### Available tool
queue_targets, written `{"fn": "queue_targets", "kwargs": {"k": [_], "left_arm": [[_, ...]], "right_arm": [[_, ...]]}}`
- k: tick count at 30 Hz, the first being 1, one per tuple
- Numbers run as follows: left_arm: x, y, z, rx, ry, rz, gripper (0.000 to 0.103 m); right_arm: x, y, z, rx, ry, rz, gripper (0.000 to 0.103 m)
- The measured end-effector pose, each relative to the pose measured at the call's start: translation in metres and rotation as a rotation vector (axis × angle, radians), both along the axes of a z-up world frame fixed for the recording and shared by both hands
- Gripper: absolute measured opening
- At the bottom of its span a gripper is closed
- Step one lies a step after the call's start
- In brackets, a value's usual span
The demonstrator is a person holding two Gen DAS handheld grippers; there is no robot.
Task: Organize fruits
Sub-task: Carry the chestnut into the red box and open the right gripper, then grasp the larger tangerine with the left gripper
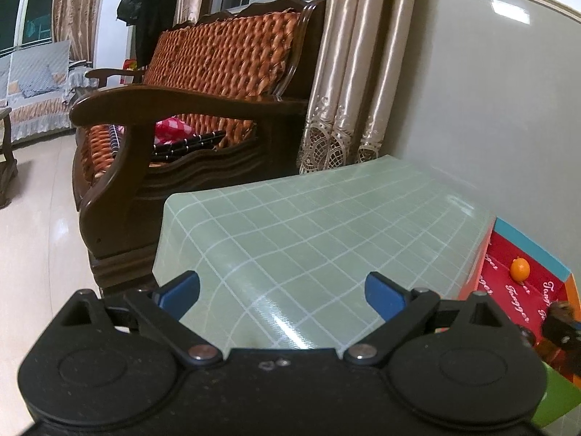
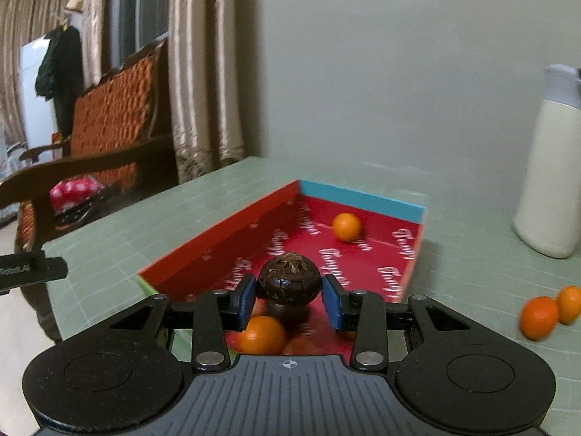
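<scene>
My right gripper (image 2: 289, 301) is shut on a dark brown round fruit (image 2: 289, 279) and holds it above the near end of a red box (image 2: 225, 229) with a blue far wall. One orange kumquat (image 2: 347, 226) lies at the box's far end, and another (image 2: 262, 334) lies under the gripper with more partly hidden beside it. Two kumquats (image 2: 539, 318) lie on the green mat to the right of the box. My left gripper (image 1: 282, 296) is open and empty over the green grid mat (image 1: 308, 232); the red box (image 1: 523, 290) and a kumquat (image 1: 519, 269) show at its right.
A tall white bottle (image 2: 550, 167) stands on the mat at the right, near the grey wall. A wooden sofa (image 1: 189, 127) with an orange woven cushion stands left of the table, past the mat's edge. Curtains (image 1: 348, 83) hang behind.
</scene>
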State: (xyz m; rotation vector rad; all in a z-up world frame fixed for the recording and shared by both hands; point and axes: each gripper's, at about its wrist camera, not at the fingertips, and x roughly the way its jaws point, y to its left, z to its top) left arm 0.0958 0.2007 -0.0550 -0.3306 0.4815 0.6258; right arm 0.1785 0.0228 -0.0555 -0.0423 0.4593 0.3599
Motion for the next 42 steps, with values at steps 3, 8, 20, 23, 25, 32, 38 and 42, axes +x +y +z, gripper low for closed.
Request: {"fn": "queue_targets", "kwargs": {"k": [3, 8, 20, 23, 25, 32, 38, 42], "left_arm": [[0.000, 0.001, -0.001, -0.007, 0.003, 0.001, 0.092], [0.000, -0.001, 0.000, 0.001, 0.004, -0.005, 0.092], [0.006, -0.020, 0.001, 0.064, 0.006, -0.044, 0.092], [0.009, -0.029, 0.001, 0.098, 0.009, -0.066, 0.092], [0.011, -0.035, 0.002, 0.118, 0.009, -0.082, 0.092], [0.016, -0.065, 0.001, 0.192, -0.005, -0.176, 0.093], [0.024, -0.106, 0.001, 0.275, -0.023, -0.306, 0.093], [0.029, -0.139, 0.001, 0.311, -0.032, -0.414, 0.093]], "right_arm": [[0.001, 0.012, 0.000, -0.043, -0.011, 0.009, 0.060], [-0.011, 0.001, 0.009, -0.023, -0.079, -0.019, 0.066], [-0.034, -0.075, 0.019, 0.002, -0.096, -0.220, 0.066], [-0.041, -0.099, 0.015, 0.001, -0.088, -0.289, 0.070], [-0.045, -0.114, 0.009, -0.006, -0.086, -0.346, 0.076], [-0.054, -0.165, -0.014, -0.018, -0.073, -0.569, 0.078], [-0.060, -0.204, -0.024, -0.017, -0.056, -0.766, 0.087], [-0.068, -0.225, -0.023, -0.044, -0.072, -0.890, 0.092]]}}
